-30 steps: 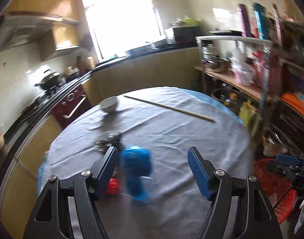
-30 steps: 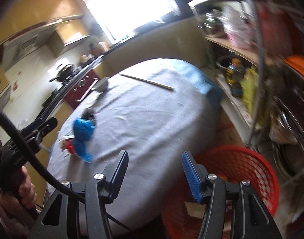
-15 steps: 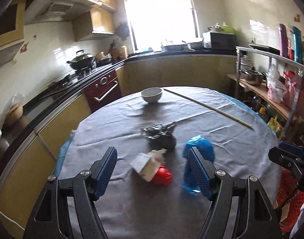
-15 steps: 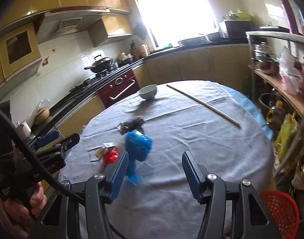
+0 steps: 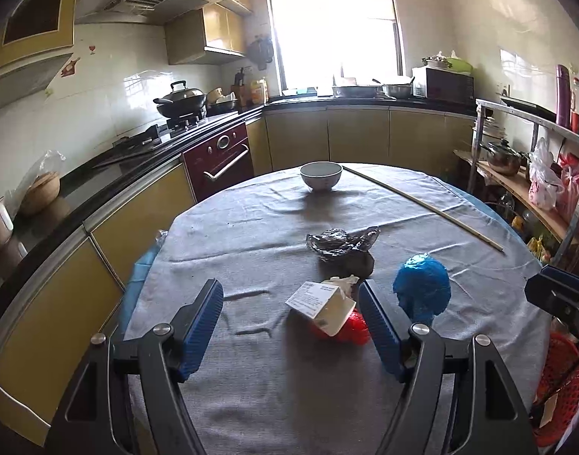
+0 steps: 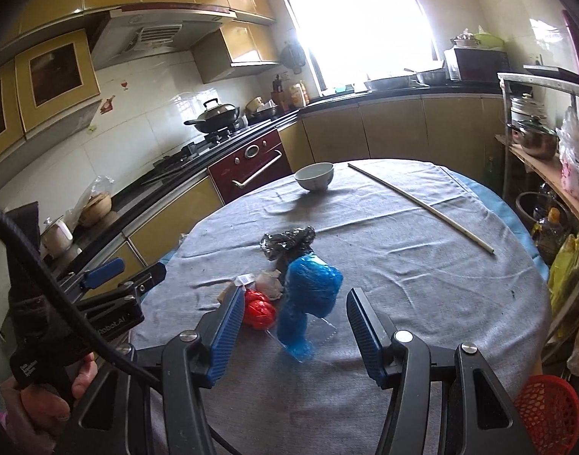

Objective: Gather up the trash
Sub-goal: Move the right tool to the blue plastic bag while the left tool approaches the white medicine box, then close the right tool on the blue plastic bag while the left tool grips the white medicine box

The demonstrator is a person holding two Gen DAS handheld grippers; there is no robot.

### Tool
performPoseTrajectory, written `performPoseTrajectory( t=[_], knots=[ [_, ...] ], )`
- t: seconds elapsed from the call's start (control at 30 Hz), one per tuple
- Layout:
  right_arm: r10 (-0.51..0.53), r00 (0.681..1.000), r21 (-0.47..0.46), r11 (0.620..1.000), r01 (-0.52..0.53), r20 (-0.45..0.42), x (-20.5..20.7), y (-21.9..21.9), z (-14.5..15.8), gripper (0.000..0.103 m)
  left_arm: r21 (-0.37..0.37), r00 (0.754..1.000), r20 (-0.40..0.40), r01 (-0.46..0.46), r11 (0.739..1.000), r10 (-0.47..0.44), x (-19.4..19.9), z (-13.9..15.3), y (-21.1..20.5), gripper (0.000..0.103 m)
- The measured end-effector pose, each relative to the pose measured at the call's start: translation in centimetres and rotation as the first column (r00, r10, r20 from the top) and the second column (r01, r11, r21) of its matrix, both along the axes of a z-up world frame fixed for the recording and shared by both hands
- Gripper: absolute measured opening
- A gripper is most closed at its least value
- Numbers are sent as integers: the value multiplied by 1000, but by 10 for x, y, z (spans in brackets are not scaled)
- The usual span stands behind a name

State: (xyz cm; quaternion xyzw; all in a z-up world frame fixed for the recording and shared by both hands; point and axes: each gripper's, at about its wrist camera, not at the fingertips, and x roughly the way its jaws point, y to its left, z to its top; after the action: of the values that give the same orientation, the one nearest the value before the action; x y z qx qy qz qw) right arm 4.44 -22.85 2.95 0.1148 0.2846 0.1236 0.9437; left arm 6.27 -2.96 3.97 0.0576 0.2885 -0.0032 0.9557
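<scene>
Left wrist view: the left gripper [image 5: 291, 328] hangs over the table [image 5: 251, 235], jaws apart and empty. Between its tips lie a white carton [image 5: 321, 303] and red wrapper [image 5: 352, 328], then a foil wad [image 5: 337, 244] and blue bag [image 5: 422, 290]. The right gripper [image 6: 291, 328], also apart and empty, frames the blue bag; a red basket [image 6: 547, 405] sits at far right.

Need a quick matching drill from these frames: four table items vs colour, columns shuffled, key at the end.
Things:
1. bowl
2. crumpled bag
3. wrapped bundle
4. small wad

Colours:
A. red
B. white
C. blue
D. black

Pairs: 1-B, 2-D, 3-C, 4-A
</scene>
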Motion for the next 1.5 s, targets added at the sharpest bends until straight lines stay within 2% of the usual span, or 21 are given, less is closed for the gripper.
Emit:
performPoseTrajectory(
  t=[0.43,0.8,1.03,1.33,1.5],
  knots=[
    [36,999,-3,999,-36,-19,14,23,-4,63,-14,999,-18,-31,999,31,3,-8,17,75],
    [10,999,3,1000,-10,-41,35,21,-22,65,-20,996,-55,-72,997,71,17,-21,36,75],
    [7,996,16,1000,-6,-88,58,17,-42,65,-54,987,-141,-86,995,78,36,-40,49,75],
    [-1,987,43,999,8,-161,93,15,-71,65,-134,965,-262,-55,989,18,73,-63,45,75],
    [-5,983,69,997,18,-186,109,11,-80,65,-188,953,-302,-36,981,-23,96,-66,34,75]
  ],
)
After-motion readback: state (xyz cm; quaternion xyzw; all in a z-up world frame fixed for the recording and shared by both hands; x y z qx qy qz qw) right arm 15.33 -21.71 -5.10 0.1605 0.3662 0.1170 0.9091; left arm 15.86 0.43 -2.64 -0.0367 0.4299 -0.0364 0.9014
